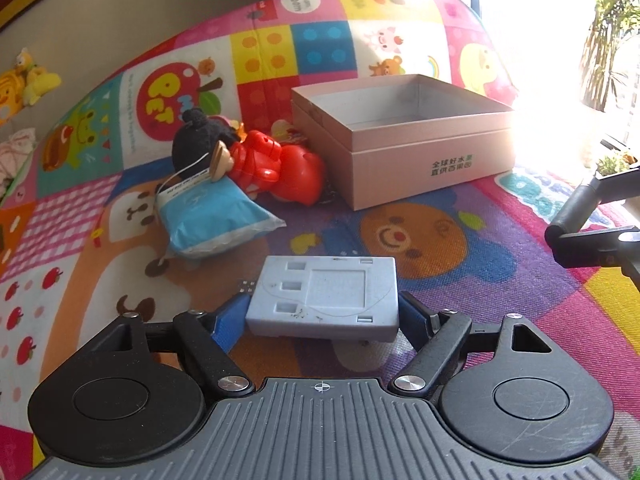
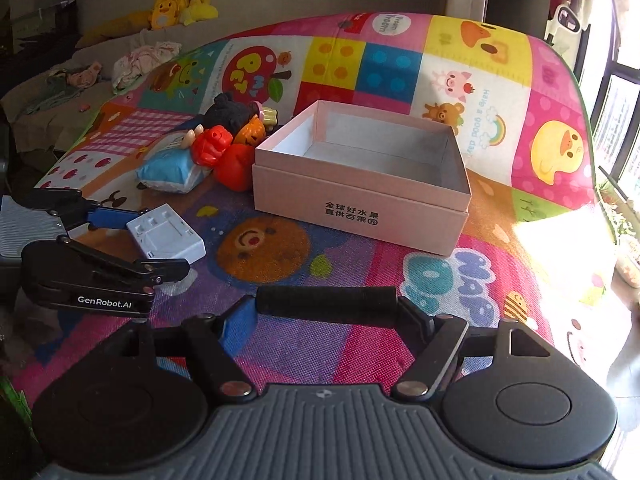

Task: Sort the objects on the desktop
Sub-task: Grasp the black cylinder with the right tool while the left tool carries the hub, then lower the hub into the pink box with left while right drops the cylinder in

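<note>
My left gripper [image 1: 324, 312] is shut on a flat pale grey-blue plastic case [image 1: 326, 296], held just above the colourful play mat; the same case [image 2: 166, 236] shows in the right wrist view between the left gripper's fingers. My right gripper [image 2: 326, 304] is shut on a black cylinder [image 2: 326, 300], held crosswise between its fingers; it also shows at the right edge of the left wrist view [image 1: 568, 208]. An open, empty pink cardboard box [image 1: 404, 136] [image 2: 360, 176] sits on the mat ahead of both grippers.
A pile of toys lies left of the box: a blue packet [image 1: 212, 216], red plastic toys [image 1: 280, 168], a black plush doll [image 1: 196, 136]. The mat [image 2: 440, 280] covers the surface. Yellow plush toys [image 2: 180, 8] and clothes lie on a sofa behind.
</note>
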A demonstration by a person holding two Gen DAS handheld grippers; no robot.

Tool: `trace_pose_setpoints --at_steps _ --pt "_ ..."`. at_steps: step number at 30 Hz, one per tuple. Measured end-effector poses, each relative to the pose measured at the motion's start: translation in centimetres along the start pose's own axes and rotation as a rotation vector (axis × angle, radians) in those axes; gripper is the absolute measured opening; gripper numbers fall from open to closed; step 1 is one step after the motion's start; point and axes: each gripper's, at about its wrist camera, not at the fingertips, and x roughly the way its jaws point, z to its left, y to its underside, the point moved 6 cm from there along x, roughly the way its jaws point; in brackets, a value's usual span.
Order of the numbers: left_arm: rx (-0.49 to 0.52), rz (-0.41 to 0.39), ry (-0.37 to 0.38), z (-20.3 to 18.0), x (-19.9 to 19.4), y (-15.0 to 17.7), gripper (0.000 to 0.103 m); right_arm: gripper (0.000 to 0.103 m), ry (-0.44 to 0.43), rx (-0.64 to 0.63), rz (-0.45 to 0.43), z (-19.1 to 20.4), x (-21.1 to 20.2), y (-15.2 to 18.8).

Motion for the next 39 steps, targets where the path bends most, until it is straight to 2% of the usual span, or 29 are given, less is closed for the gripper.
trace_pose_setpoints --at_steps 3,6,8,10,13,16,18,20,22,24,25,29,35,39 --pt "0.016 -0.068 0.047 -0.8 -1.8 -2.0 0.084 0.075 0.004 0.029 -0.082 -1.1 -2.3 -2.0" --pt "0.043 -0.18 0.055 -1.5 -3.3 -5.9 0.084 0.075 0.032 0.066 -0.214 -2.6 -5.2 -4.7" --pt "0.053 -0.238 0.064 -2.2 -3.1 -9.0 0.084 0.075 0.069 0.074 -0.279 -3.5 -6.4 -5.8" --pt "0.06 -0.267 0.067 -2.9 -1.9 -11.3 0.084 0.075 0.099 0.093 -0.308 -4.4 -6.8 -6.4" --pt "0.047 -0.236 0.083 -4.3 2.0 -14.3 0.084 0.075 0.105 0.128 -0.289 -5.6 -6.3 -6.2" --pt "0.013 -0.125 0.136 -5.6 6.7 -15.5 0.084 0.075 0.12 0.144 -0.254 -6.3 -5.4 -5.6" --pt "0.005 -0.057 0.157 -6.4 9.4 -15.1 0.084 0.075 0.13 0.154 -0.232 -6.8 -4.9 -5.0" --pt "0.02 -0.03 0.181 -7.2 10.8 -14.5 0.084 0.075 0.141 0.164 -0.213 -7.3 -4.3 -4.7" --pt "0.015 -0.059 0.201 -7.1 10.5 -14.1 0.085 0.075 0.151 0.172 -0.198 -7.6 -3.8 -4.5" --pt "0.002 -0.107 0.23 -6.4 8.6 -13.5 0.097 0.075 0.151 0.175 -0.188 -7.8 -3.3 -4.4" --pt "-0.005 -0.129 0.229 -5.9 7.8 -13.2 0.097 0.075 0.15 0.177 -0.18 -7.9 -2.9 -4.4" --pt "0.004 -0.196 0.159 -3.4 3.6 -10.2 0.099 0.075 0.15 0.167 -0.151 -7.6 -0.6 -5.2" --pt "-0.059 -0.158 0.056 0.4 1.2 -4.5 0.099 0.075 0.139 0.136 -0.123 -6.5 3.5 -8.2" --pt "-0.098 -0.138 -0.02 2.9 0.7 -2.3 0.1 0.075 0.124 0.129 -0.08 -6.3 7.1 -10.6"
